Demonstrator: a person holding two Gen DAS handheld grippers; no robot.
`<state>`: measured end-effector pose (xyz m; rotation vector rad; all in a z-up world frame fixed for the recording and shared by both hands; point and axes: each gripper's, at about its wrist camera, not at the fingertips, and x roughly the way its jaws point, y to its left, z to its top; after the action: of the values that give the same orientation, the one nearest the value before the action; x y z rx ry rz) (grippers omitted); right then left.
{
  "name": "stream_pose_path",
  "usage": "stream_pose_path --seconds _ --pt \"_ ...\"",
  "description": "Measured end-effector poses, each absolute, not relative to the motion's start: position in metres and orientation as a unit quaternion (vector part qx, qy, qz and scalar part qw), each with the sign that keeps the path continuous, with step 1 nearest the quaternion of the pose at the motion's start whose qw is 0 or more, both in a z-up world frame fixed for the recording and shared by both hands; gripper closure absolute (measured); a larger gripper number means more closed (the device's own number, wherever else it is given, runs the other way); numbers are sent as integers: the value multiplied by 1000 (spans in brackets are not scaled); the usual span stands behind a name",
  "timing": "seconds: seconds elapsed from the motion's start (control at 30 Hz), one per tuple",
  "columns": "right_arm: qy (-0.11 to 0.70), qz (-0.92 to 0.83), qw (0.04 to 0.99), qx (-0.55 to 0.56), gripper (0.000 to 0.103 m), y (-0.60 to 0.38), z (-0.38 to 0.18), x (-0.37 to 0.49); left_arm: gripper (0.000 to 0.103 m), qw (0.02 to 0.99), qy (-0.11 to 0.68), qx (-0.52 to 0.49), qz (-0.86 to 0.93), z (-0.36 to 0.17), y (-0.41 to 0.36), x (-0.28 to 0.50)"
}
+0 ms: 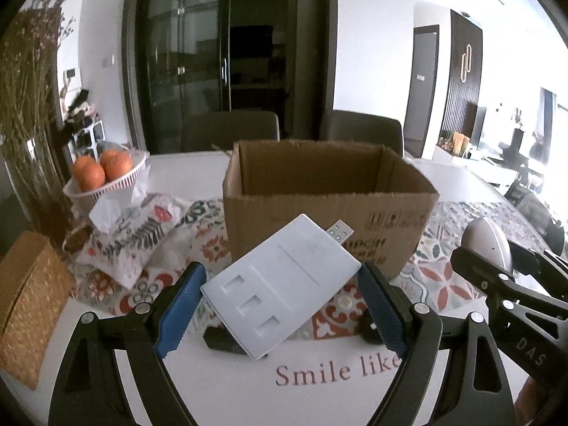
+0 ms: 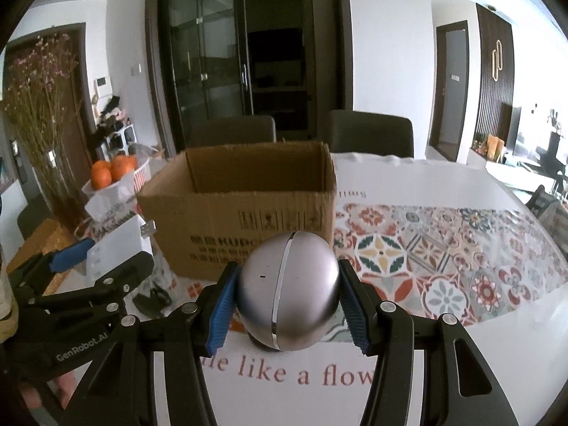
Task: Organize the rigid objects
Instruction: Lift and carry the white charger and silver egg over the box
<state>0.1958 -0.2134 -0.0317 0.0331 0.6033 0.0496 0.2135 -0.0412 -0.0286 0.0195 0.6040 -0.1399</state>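
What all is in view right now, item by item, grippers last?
cardboard box: 1, brown, open-topped, mid-table past both grippers
white USB hub: 1, white, between left gripper's pads, off the table
silver egg-shaped device: 1, silver, between right gripper's pads
oranges: about 3, orange, in the white basket
white basket: 1, white, far left of the table
patterned tablecloth: 1, white with floral tiles, covering the table
woven box: 1, tan, left edge
black small objects: at least 2, black, on the cloth under the hub
left gripper: 1, black, blue pads
right gripper: 1, black, blue pads

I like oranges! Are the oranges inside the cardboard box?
No, the oranges sit in a white basket left of the cardboard box.
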Motion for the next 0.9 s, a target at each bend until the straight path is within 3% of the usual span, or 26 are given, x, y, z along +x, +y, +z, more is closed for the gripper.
stream_pose_path --seconds 0.9 --pt "261 41 964 18 48 -197 20 250 15 955 287 6 -75 22 -25 266"
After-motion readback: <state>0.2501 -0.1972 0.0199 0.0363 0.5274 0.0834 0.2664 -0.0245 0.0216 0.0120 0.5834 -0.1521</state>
